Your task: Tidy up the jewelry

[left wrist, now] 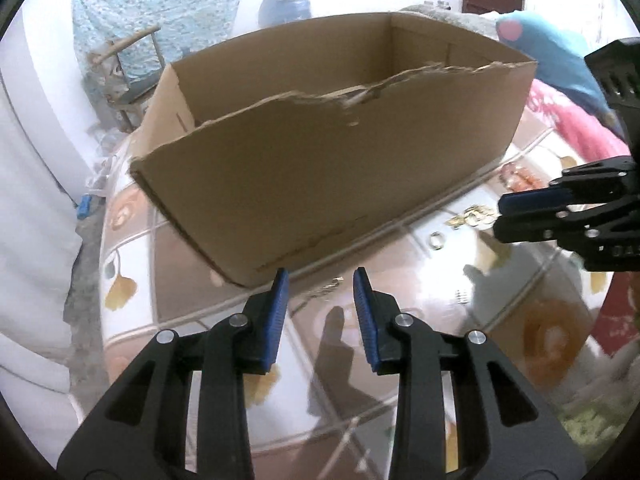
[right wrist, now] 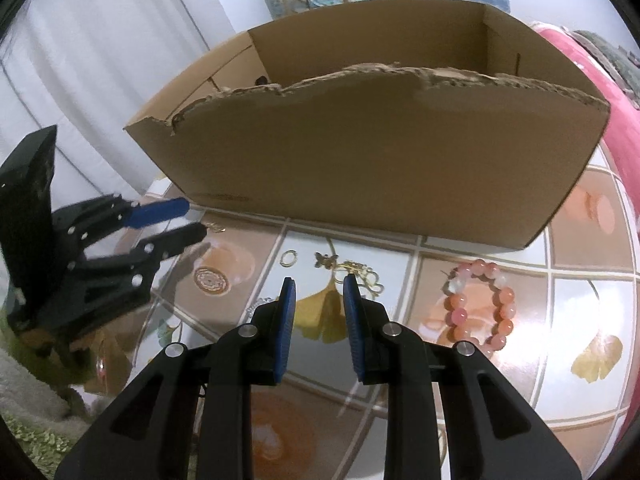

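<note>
Lying loose on the glossy tiled surface (right wrist: 580, 240) in front of the open brown cardboard box with a torn front edge (right wrist: 380, 152), the jewelry is spread in a short row: a small gold ring (right wrist: 289, 258), a tangle of gold chain with a butterfly charm (right wrist: 352, 270), and a pink and orange beaded bracelet (right wrist: 478, 306) off to the right. From the left wrist view the ring (left wrist: 437, 240) and the gold tangle (left wrist: 474, 216) show near the box's right corner. The right tool (right wrist: 319, 280) hovers just short of the gold tangle, its blue-padded jaws parted by a narrow gap and gripping nothing. The left tool (left wrist: 321, 276) is likewise empty, its jaws a little wider apart, pointed at the box's lower front wall. All the pieces look light. The bracelet is probably the easiest: its round beads are hard and slick, so pinching across one side of the loop, with a pad on each face of a bead, should hold better than squeezing the whole ring. The chain is limp and will likely drape and snag, so a bite on the bunched middle seems safest. The ring lies flat and thin on a slippery surface; it may skate away unless the pads close on its rim from both sides.
</note>
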`<state>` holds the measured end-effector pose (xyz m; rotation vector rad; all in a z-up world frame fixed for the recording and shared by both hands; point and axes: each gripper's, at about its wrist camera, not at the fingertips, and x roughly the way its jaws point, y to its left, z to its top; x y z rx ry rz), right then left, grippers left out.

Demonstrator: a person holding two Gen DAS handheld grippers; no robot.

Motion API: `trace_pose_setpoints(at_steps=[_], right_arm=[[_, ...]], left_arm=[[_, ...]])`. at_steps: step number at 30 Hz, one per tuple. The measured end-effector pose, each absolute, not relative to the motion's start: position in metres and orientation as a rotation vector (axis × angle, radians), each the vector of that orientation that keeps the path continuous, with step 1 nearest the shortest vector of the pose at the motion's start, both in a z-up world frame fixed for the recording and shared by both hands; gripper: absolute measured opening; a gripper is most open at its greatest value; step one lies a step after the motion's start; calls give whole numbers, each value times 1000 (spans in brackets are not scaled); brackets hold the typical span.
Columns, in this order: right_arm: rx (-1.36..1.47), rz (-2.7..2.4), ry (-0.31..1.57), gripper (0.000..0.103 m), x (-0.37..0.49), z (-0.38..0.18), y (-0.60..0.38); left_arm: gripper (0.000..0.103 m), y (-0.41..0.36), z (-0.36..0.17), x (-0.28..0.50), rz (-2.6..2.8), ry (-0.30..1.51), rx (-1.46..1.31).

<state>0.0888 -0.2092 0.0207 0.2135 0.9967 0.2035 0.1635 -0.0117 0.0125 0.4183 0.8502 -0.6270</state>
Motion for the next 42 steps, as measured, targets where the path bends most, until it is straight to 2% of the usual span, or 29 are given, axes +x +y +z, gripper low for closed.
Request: trace_pose_setpoints(at_steps=[6, 8, 10, 13, 30, 37, 42], right_arm=[[219, 254, 991, 24, 88, 24, -205], [219, 274, 992, 24, 88, 25, -202], [218, 290, 999, 24, 87, 25, -199], [227, 313, 1015, 24, 87, 25, -192], [241, 279, 1147, 25, 101, 5, -165], [141, 242, 1109, 25, 116, 3, -145], [-67, 222, 1060, 25, 113, 2, -120]], left_arm=[[31, -10, 0, 172, -644, 893, 513], [26, -11, 0, 173, -658, 903, 508], [12, -13, 0, 174, -667, 909, 510], [4, -18, 1, 171, -673, 907, 518], [2, -13, -3, 153, -663, 966, 327], [2, -10, -2, 155, -664, 963, 324], [2, -8, -2, 156, -662, 961, 315]])
